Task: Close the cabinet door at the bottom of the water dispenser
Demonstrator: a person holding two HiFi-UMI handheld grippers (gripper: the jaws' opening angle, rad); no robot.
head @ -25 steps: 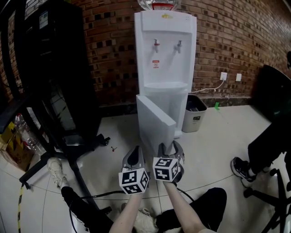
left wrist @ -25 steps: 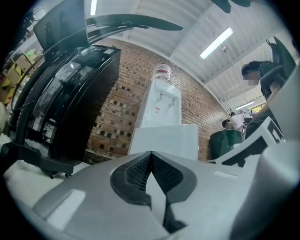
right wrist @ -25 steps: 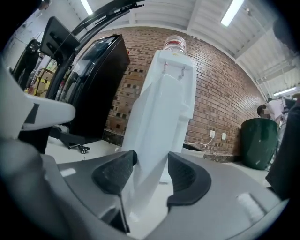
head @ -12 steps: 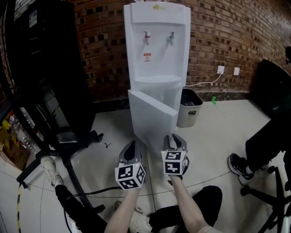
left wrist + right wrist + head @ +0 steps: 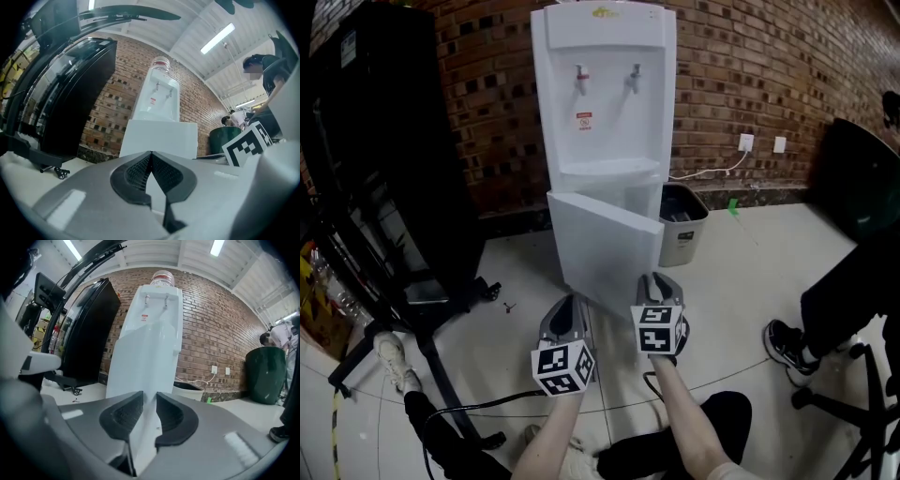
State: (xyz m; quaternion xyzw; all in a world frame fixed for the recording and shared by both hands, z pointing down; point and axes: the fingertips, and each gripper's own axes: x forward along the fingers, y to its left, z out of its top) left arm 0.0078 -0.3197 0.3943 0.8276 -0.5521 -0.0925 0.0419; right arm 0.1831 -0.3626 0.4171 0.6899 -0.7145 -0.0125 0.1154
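The right tool [image 5: 658,280], at 6 o'clock of the water dispenser [image 5: 605,103], is closing around the ajar cabinet door [image 5: 602,246] edge. The left tool [image 5: 569,303], at its 9 o'clock, is pinched together and empty.

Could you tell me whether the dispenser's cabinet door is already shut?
No, the door stands ajar, swung out from the front of the dispenser.

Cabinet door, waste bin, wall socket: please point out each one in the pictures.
cabinet door [image 5: 602,248], head view, middle of its white panel.
waste bin [image 5: 677,246], head view, its front wall.
wall socket [image 5: 746,142], head view, its white cover plate.
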